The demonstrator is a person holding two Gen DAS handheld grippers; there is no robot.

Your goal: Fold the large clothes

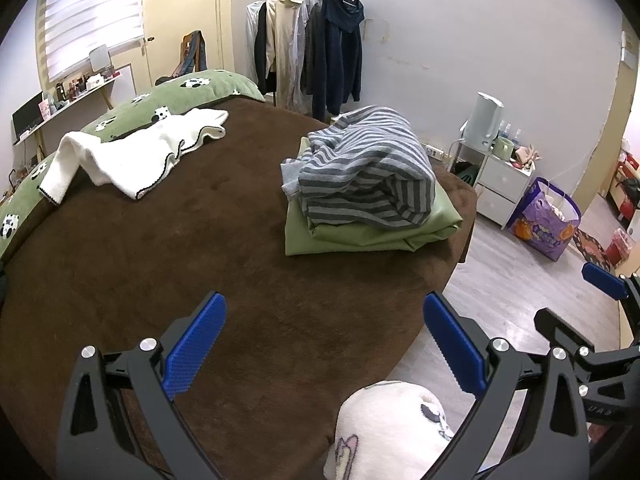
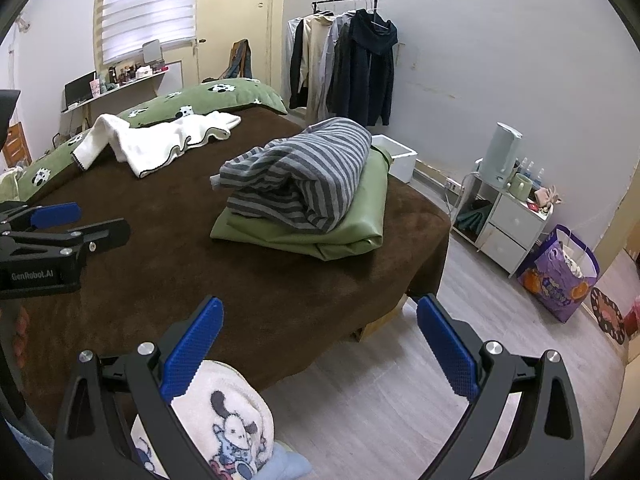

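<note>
Clothes lie on the brown plush bed (image 1: pixel 192 248): a white knitted garment with dark scalloped trim (image 1: pixel 132 156) sprawls unfolded beside the green panda-print pillows (image 1: pixel 176 96), its long axis running along them. Well apart, a folded grey striped sweater (image 1: pixel 368 172) rests on a folded green sheet (image 1: pixel 360 232), near the bed's far corner. Left gripper (image 1: pixel 324 344) and right gripper (image 2: pixel 318 344) hover with jaws apart, empty. Only the right wrist view shows a white foam box (image 2: pixel 396 156) behind the stack.

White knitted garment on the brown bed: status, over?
Left gripper open, right gripper open, both empty. White knitted garment with dark trim unfolded, untouched. Striped grey sweater stacked on folded green cloth.
</note>
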